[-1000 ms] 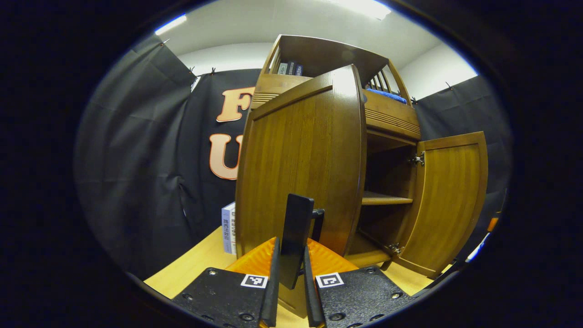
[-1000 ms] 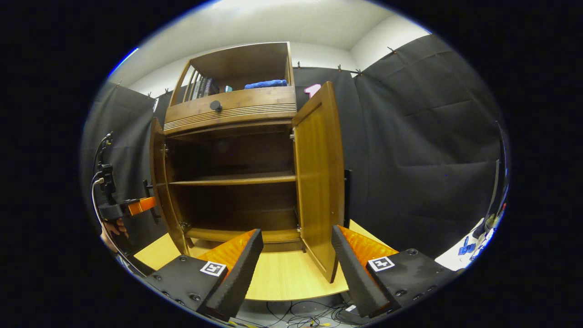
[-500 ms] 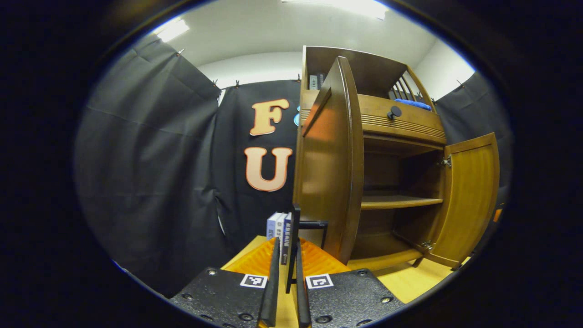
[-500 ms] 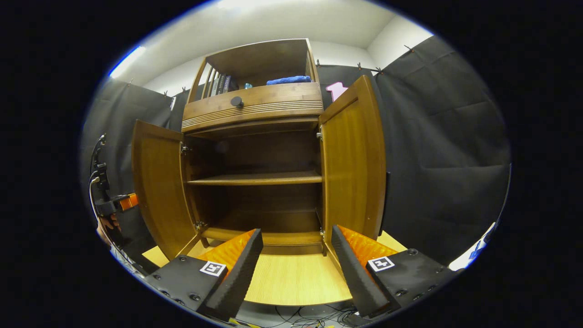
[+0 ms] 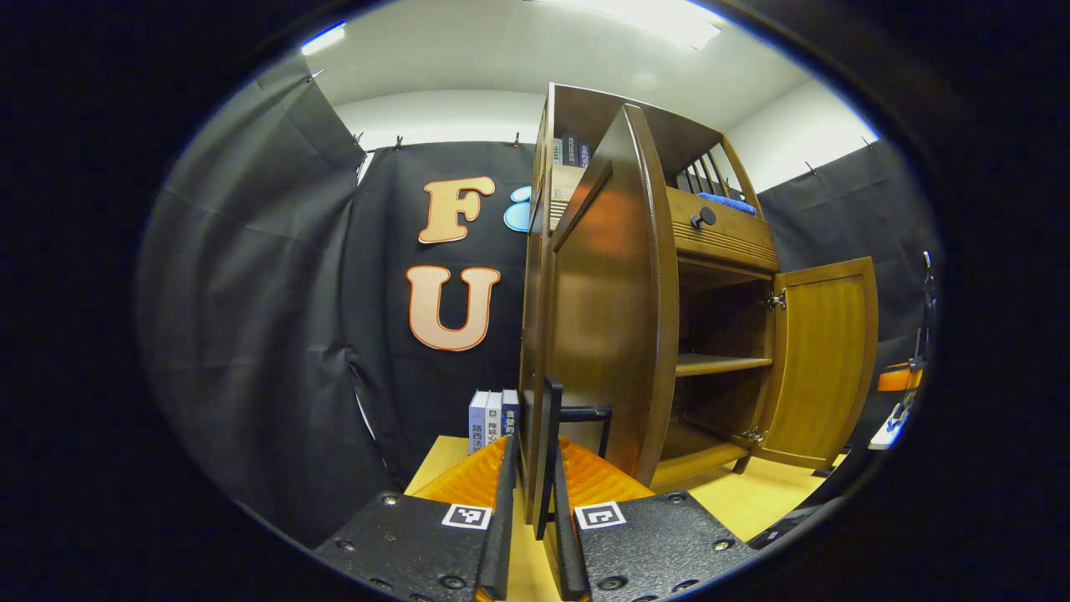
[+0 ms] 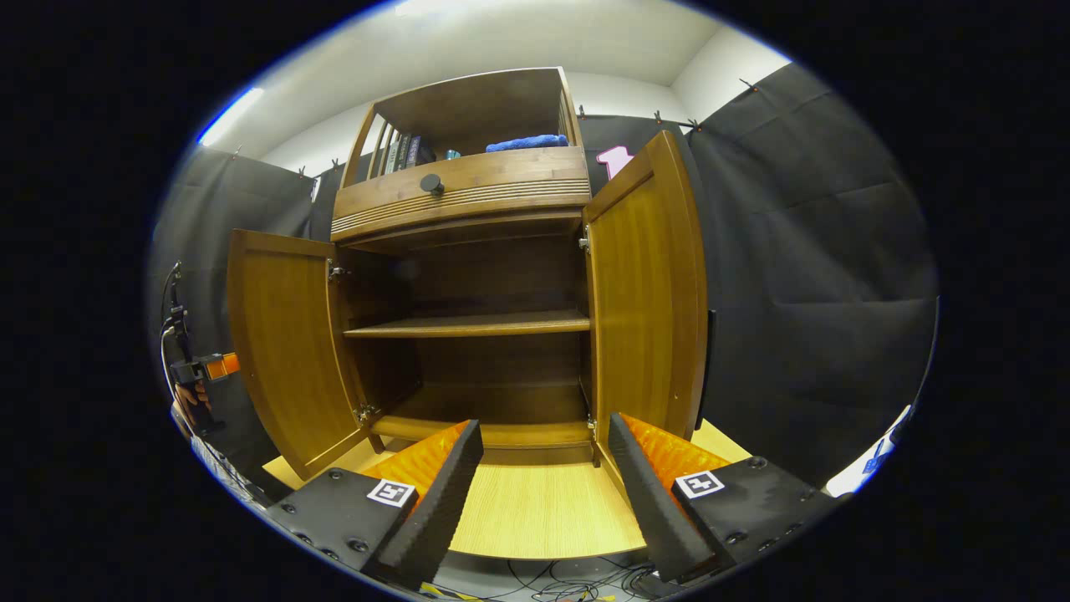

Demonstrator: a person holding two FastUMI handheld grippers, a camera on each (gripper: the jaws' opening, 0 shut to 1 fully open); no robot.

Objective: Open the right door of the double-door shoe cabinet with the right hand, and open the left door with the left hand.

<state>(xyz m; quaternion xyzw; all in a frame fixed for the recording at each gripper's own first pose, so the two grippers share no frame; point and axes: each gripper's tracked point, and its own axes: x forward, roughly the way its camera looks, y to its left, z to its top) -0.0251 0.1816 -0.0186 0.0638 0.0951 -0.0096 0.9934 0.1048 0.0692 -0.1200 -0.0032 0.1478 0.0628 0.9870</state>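
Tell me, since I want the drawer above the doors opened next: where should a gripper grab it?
Take the round black knob on the drawer front, straight from the front, fingers either side. It is probably the only part that stands proud; the rest of the front looks flat and ribbed.

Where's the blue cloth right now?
The folded blue cloth lies on the wooden cabinet's open top shelf, right side in the right gripper view, beside the upright books.
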